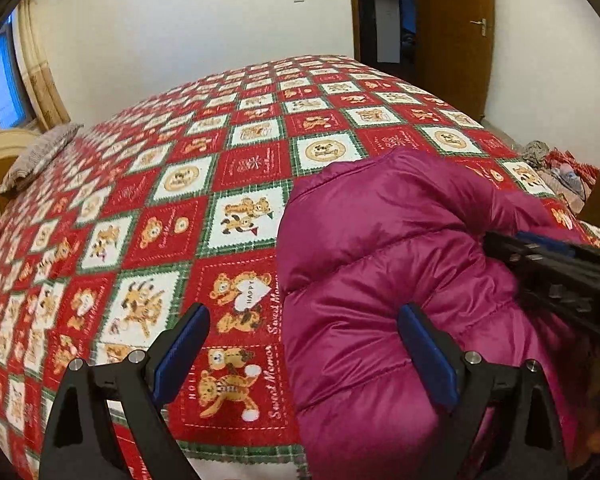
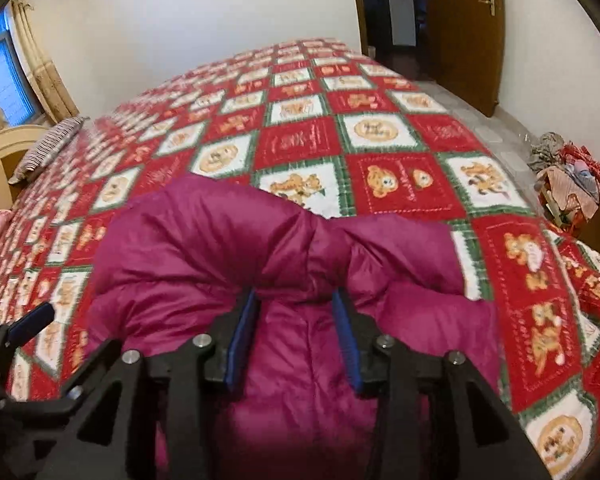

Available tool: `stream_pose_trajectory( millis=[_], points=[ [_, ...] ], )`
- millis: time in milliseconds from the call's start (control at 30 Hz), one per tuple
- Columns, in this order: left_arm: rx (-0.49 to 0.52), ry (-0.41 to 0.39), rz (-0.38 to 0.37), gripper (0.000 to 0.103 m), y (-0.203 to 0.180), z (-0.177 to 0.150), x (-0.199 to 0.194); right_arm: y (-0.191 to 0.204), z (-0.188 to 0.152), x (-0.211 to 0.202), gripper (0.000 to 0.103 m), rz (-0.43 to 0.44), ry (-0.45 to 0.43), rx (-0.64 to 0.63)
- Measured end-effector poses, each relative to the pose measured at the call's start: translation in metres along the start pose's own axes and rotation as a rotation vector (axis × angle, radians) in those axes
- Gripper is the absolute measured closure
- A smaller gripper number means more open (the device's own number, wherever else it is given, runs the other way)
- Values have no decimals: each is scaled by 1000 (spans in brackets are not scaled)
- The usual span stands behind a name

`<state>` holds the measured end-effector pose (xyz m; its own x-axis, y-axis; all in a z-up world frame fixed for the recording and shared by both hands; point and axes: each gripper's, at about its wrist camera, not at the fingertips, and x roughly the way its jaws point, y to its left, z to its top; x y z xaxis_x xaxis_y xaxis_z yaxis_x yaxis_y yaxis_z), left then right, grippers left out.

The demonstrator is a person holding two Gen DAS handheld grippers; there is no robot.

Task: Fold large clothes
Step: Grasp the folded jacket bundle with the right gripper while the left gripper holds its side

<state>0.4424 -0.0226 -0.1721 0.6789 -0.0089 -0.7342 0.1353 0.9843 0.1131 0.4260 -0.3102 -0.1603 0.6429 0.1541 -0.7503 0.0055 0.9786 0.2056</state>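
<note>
A magenta puffer jacket (image 1: 384, 264) lies bunched on the bed, near its front edge; it also shows in the right wrist view (image 2: 220, 248). My left gripper (image 1: 304, 356) is open, its jaws wide apart, over the jacket's left edge with one finger over the bedspread. My right gripper (image 2: 296, 320) is shut on a thick fold of the jacket, the puffy cloth pressed between its blue pads (image 2: 244, 332). The right gripper also shows at the right of the left wrist view (image 1: 548, 264). The left gripper shows at the left edge of the right wrist view (image 2: 24, 332).
The bed carries a red, white and green bear-patterned bedspread (image 1: 220, 184). A striped pillow (image 1: 36, 156) lies by the headboard at left. A pile of clothes (image 2: 568, 184) sits on the floor at right. A wooden door (image 1: 452, 32) stands beyond the bed.
</note>
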Motion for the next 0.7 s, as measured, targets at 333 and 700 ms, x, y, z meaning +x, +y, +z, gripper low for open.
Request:
stream_pose_trajectory(
  millis=[333, 700],
  points=[
    [-236, -9, -263, 7, 68, -3, -19, -42, -28, -71, 21, -4, -125, 105],
    [-303, 77, -418, 7, 38, -23, 8, -64, -46, -42, 21, 78, -40, 180]
  ],
)
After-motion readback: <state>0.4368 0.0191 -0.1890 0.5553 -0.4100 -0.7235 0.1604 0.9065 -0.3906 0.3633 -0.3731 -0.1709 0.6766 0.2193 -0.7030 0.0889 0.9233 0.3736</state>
